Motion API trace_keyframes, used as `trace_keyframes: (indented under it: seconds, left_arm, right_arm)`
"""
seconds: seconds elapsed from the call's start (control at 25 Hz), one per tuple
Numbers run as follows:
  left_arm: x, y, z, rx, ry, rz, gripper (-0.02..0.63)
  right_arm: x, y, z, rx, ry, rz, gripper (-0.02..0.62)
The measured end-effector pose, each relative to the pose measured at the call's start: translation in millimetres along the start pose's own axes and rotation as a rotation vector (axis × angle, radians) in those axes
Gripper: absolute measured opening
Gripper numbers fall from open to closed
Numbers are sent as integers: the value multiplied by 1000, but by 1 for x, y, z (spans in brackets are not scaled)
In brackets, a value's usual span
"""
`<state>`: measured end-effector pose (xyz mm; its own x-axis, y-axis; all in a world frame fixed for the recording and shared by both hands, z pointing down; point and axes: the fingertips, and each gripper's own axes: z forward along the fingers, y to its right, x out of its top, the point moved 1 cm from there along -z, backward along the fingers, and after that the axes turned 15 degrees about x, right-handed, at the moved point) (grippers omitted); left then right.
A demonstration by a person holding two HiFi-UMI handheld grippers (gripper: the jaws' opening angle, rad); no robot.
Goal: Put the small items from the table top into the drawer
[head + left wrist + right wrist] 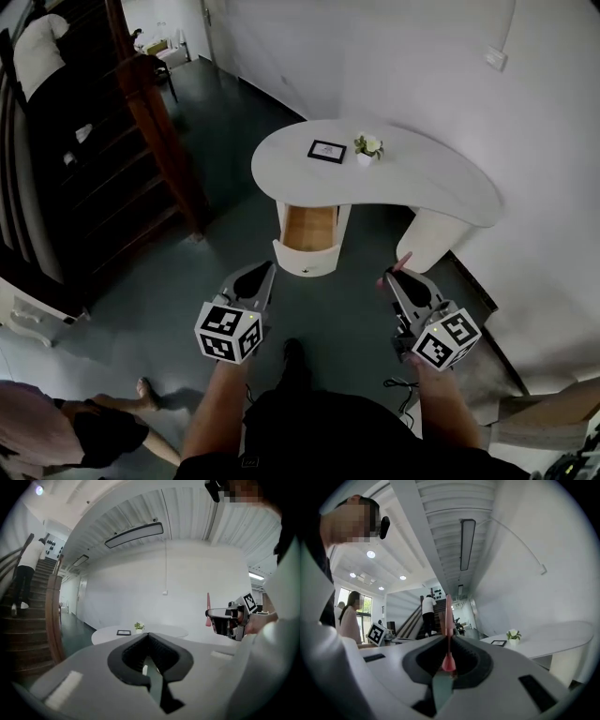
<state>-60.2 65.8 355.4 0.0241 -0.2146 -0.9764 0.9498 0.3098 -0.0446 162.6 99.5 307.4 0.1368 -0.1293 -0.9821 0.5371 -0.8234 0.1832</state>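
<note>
A white curved table point(441, 192) stands ahead, with a black picture frame point(326, 151) and a small potted plant point(367, 147) on top. Its wooden drawer point(309, 230) is pulled open below the front edge, and the part I see is bare. My left gripper point(266, 272) is held low in front of the drawer, jaws together with nothing in them point(148, 638). My right gripper point(392, 278) is level with it at the right, shut on a thin red stick point(448, 620) that pokes up past the jaws. From the left gripper view the stick point(208, 609) stands upright.
A dark wooden staircase point(103, 159) with a handrail runs along the left, and a person point(26, 571) climbs it. Another person point(66, 422) is at the lower left on the green floor. A white wall point(525, 112) lies behind and to the right of the table.
</note>
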Motion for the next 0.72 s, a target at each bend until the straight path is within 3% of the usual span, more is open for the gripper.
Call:
trace_keyframes:
  seconds: [0.44,0.72]
  left_arm:
    - [5,-80,130,-34,-43,-13,11]
    - [11,-116,180,-62,-53,-7,11]
  right_arm:
    - [-3,97,112,-38,-80,25,44]
    - [2,128,168,-49,-97,14,44]
